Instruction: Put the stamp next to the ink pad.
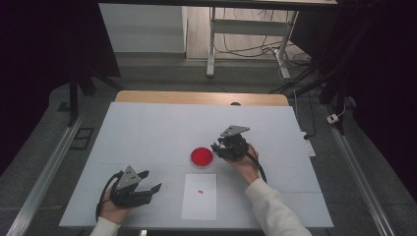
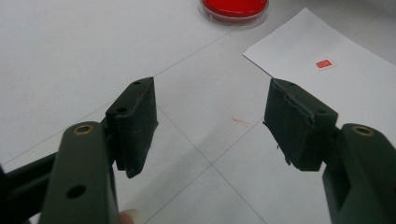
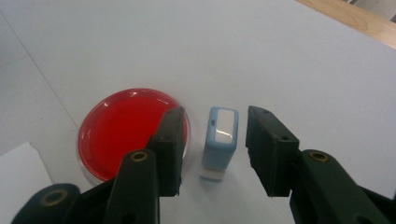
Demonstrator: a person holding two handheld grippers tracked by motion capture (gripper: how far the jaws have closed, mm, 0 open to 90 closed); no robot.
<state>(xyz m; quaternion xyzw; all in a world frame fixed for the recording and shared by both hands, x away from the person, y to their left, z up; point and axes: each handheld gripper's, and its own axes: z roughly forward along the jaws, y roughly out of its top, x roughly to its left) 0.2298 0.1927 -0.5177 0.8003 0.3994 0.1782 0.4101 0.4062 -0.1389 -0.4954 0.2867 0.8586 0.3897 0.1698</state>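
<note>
While the left tool point(image 1: 147, 183) rests spread and empty on the bench point(image 1: 147, 128), the right tool point(image 3: 212, 151) stands parted around an upright blue stamp point(image 3: 220, 137) beside the red ink dish point(image 3: 121, 130).

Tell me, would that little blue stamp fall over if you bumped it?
Probably yes. The blue stamp stands upright on a narrow base, taller than wide, so a sideways nudge could tip it. It looks like hard plastic, so likely stiff and light. It stands right beside the red ink dish.
</note>
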